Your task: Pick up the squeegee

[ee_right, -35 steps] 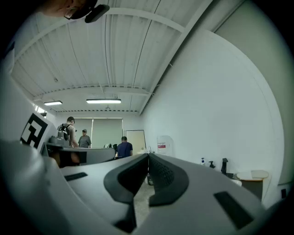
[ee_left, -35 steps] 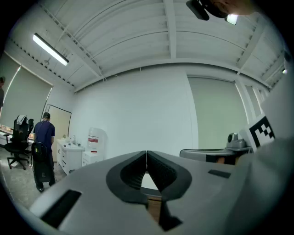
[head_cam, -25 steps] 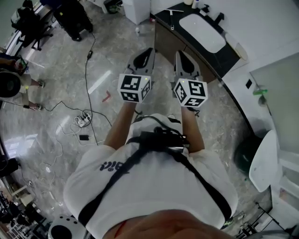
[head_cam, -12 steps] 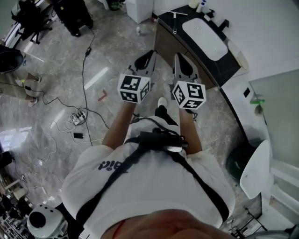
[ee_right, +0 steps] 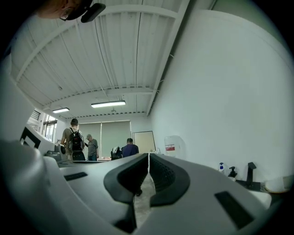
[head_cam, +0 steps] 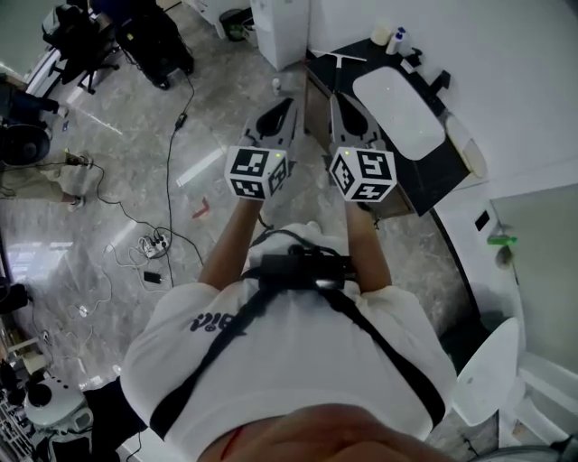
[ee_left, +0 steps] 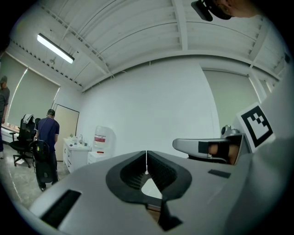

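The squeegee [head_cam: 339, 61] is a pale T-shaped tool lying on the near-left end of the black countertop [head_cam: 424, 167], beside the sink. I hold both grippers level and side by side in front of my chest, pointing at that counter end. My left gripper [head_cam: 287, 106] is shut and empty, short of the counter's edge over the floor. Its jaws [ee_left: 146, 158] meet in a thin line. My right gripper [head_cam: 336, 101] is shut and empty too, its tips at the counter's near edge, just short of the squeegee's handle. In its own view the right gripper [ee_right: 148, 158] shows closed pads.
A white sink basin [head_cam: 397, 99] with a black faucet [head_cam: 440, 81] and bottles [head_cam: 402, 38] fills the counter. A white cabinet [head_cam: 280, 27] stands behind. Cables and a power strip [head_cam: 153, 244] lie on the floor at left. People stand far left. A toilet lid [head_cam: 483, 374] is at lower right.
I have walked toward the counter, so the sink and squeegee sit lower and closer in the head view. Both grippers moved forward together and stayed shut.
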Available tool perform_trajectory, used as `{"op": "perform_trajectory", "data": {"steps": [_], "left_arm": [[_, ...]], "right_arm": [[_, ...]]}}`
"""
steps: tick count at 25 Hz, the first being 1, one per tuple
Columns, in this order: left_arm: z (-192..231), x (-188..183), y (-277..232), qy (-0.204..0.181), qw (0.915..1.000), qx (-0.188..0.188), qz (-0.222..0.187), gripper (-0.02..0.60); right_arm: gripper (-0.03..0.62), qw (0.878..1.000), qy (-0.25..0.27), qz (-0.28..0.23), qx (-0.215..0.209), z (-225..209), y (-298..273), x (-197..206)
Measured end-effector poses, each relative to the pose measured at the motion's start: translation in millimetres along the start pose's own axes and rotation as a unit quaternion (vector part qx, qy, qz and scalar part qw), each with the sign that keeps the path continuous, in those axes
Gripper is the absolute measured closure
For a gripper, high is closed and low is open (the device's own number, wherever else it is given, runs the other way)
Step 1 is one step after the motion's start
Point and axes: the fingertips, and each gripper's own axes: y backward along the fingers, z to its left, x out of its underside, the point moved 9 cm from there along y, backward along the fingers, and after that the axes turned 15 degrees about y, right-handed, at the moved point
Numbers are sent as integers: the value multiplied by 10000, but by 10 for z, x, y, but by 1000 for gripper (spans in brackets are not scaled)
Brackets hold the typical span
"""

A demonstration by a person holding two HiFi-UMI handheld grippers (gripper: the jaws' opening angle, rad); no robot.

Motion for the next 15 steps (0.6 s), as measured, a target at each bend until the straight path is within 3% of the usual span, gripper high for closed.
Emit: {"op": "perform_trajectory", "data": {"steps": [10,15], "left_arm": [[40,188,-663,-14,9986,-418,310,568],[232,192,-984,36,9981,-392,463,568]], "right_arm": [[586,9978,-250,571,-206,-562,-387,484],[586,9966,-336,731,-171,-701,-649,619]]}}
